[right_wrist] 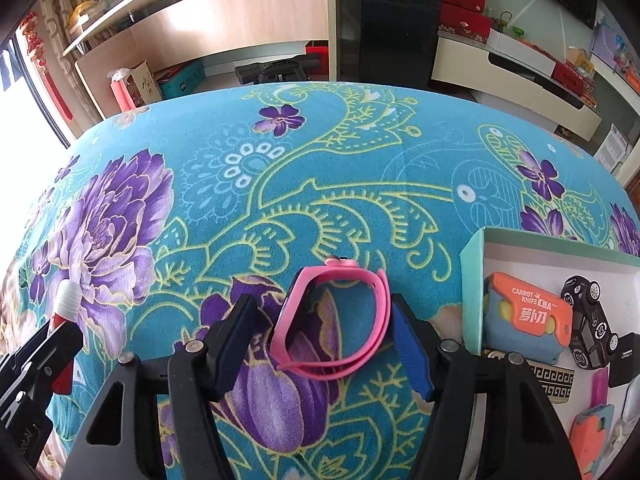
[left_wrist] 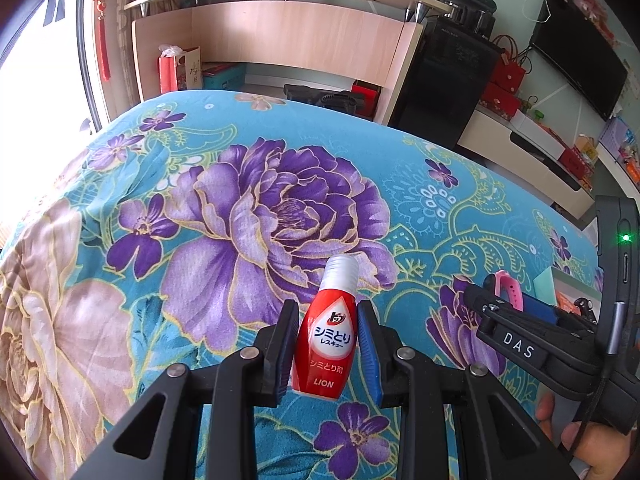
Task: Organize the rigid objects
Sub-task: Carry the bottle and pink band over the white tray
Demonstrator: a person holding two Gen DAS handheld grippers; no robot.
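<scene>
Black jaws of the left gripper (left_wrist: pixel 327 344) are pinching a small red stain-remover bottle (left_wrist: pixel 326 334) by its sides, holding it upright with its white cap (left_wrist: pixel 340 274) pointing away over the floral bedspread (left_wrist: pixel 248 200). Its label is carrying Japanese lettering and the word LION.

Off to that gripper's right, the right gripper (right_wrist: pixel 324 332) is reaching down around a pink wristband (right_wrist: pixel 336 320), which is lying on the teal cloth as a closed loop. Its jaws are standing partly spread on either side of the band: the blue pad looks to be just meeting the loop's right edge, while the dark pad on the other side is standing clear of it, so the band is not clamped. A person's fingers (left_wrist: pixel 576 432) are wrapping the handle of that tool at the lower right of the left wrist view.

Just beside the right gripper, a pale green open box (right_wrist: pixel 472 280) is sitting on the bedspread, holding an orange carrot knife toy (right_wrist: pixel 528 308), a black toy car (right_wrist: pixel 592 320) and other small items I cannot make out.

Farther back, past the bed's edge, a light wooden desk (left_wrist: pixel 280 32) with a shelf is standing against the wall, with a black cabinet (left_wrist: pixel 444 76) next to it and red gift bags (left_wrist: pixel 508 76) beyond.
</scene>
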